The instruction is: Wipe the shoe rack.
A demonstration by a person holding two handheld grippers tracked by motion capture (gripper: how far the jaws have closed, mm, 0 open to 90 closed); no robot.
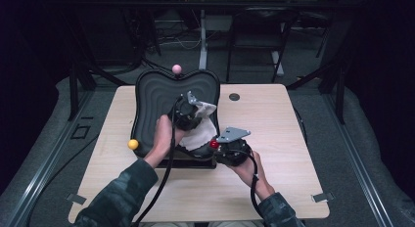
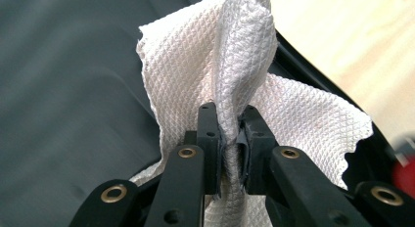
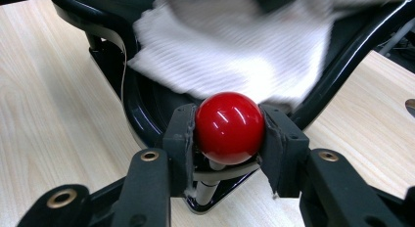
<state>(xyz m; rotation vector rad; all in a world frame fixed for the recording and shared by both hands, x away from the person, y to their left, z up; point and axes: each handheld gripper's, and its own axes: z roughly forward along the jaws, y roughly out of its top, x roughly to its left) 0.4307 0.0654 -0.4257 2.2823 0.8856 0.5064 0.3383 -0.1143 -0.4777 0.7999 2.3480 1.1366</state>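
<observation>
The left gripper (image 2: 229, 139) is clamped on a bunched fold of a white, diamond-textured cloth (image 2: 244, 65), the fabric pinched tight between its two black jaws and fanning out above and to either side of them. Beneath the cloth lies the dark, ridged inner surface of a black tray (image 1: 151, 97), over which this gripper hangs in the high view, held by the person's left hand (image 1: 164, 134).

The right gripper (image 3: 230, 134) is closed around a glossy red ball (image 3: 229, 126), its pads pressing the ball from both sides; the ball sits atop a short stem fixed at the tray's near rim. In the high view this gripper rests at the tray's near right corner, in the person's right hand (image 1: 249, 170).

The cloth drapes across the tray's right half, one edge trailing close to the red ball. A yellow ball (image 1: 133, 144) stands at the tray's near left edge and a pink ball (image 1: 176, 69) at its far edge. The tray sits on a pale wooden worktop (image 1: 274, 139).
</observation>
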